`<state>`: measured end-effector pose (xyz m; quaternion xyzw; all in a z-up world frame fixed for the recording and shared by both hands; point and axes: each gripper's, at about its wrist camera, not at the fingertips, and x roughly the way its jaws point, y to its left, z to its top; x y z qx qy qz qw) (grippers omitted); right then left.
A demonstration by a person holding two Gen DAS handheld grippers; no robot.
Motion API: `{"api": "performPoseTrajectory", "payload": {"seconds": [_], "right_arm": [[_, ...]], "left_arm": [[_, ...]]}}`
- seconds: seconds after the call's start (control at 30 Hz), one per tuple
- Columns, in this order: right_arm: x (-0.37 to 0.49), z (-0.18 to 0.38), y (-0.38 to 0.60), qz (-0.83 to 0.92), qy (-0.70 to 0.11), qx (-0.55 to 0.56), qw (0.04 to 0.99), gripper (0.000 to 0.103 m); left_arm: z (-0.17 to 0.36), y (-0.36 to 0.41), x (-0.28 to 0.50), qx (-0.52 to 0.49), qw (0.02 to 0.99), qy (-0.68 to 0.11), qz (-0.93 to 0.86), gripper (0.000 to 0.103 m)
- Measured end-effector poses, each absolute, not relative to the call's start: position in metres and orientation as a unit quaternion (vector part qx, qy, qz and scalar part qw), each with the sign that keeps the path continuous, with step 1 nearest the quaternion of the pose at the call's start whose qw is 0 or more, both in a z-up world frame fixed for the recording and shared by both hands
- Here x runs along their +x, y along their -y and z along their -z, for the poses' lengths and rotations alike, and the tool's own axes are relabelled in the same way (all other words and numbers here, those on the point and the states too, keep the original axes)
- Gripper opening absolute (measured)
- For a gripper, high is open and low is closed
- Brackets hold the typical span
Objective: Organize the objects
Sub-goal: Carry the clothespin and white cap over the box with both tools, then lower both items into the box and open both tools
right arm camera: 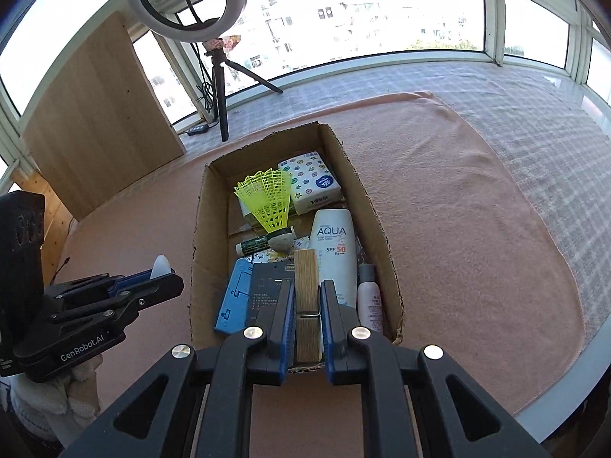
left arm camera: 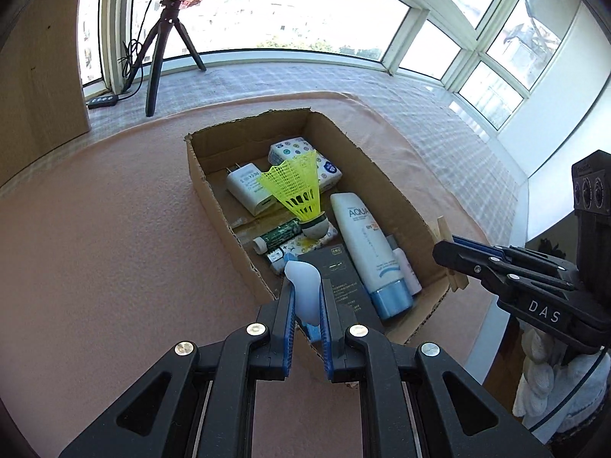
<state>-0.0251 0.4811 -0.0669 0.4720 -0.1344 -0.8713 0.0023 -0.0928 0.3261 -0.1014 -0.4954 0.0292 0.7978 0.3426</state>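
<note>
Right tongs (right arm camera: 307,297) clamping wooden clothespin (right arm camera: 306,286), above cardboard box (right arm camera: 385,236)

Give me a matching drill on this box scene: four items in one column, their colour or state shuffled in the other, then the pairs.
Items:
1. shuttlecock
2. wooden clothespin
3. AQUA sunscreen tube
4. pale blue-white piece

Colour or state:
A. clamped in the left tool
B. white with a blue cap, lying in the cardboard box
C. clamped in the right tool
D. neon yellow skirt, lying in the box

Pairs: 1-D, 2-C, 3-B, 4-A
</note>
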Motion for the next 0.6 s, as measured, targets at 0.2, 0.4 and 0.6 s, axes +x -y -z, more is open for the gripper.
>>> {"api": "performPoseTrajectory", "payload": {"seconds": [0.2,0.4,0.6], "right_arm": [[-0.036,0.073,-0.488,0.870,0.122,0.478,0.004,0.012],[-0.043,0.079,-0.494,0.868,0.114,0.483,0.006,0.012],[-0.043,0.076,-0.495,0.871,0.109,0.479,0.024,0.030]], "left_arm": [[0.107,-0.346,-0.102,-0.494,0.331,-0.048,-0.803,0.012],[0.105,-0.355,-0.119,-0.486,0.316,-0.065,-0.812,0.014],[0.101,-0.360,-0.127,-0.477,0.323,-0.067,-0.815,0.061]]}}
